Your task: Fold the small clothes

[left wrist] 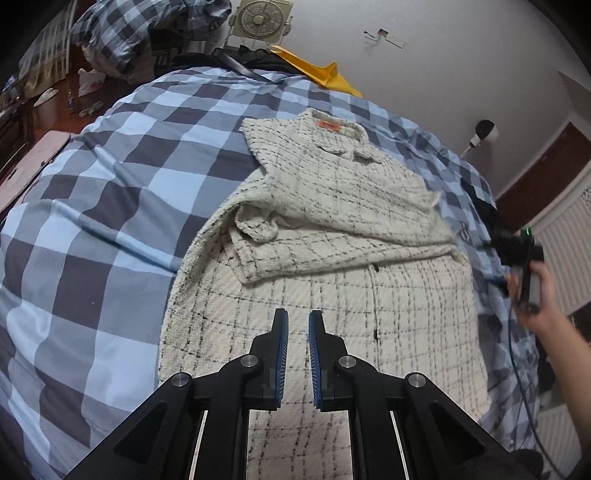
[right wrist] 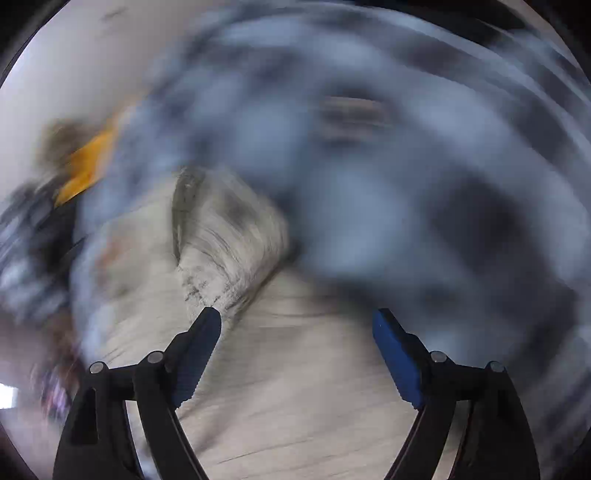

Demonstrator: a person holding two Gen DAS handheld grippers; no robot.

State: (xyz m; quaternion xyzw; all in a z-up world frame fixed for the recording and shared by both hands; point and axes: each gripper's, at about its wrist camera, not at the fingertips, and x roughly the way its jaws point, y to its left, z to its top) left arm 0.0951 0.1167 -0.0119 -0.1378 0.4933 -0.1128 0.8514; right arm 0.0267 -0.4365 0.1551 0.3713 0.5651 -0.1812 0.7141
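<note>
A cream jacket (left wrist: 332,229) with thin black checks and an orange collar label lies flat on the blue checked bedcover (left wrist: 110,221), both sleeves folded across its chest. My left gripper (left wrist: 298,317) hovers over the jacket's lower half, its blue-padded jaws nearly closed with a narrow gap and nothing between them. My right gripper (right wrist: 295,321) is wide open and empty above the jacket's edge (right wrist: 229,236); its view is heavily motion-blurred. In the left wrist view the right gripper (left wrist: 517,251) is held in a hand beside the jacket's right edge.
A yellow envelope (left wrist: 325,72) and dark items lie at the bed's far edge. A fan (left wrist: 260,16) and a bundled checked quilt (left wrist: 140,33) stand behind. A white camera (left wrist: 485,131) is by the wall. A wooden floor with litter lies at left.
</note>
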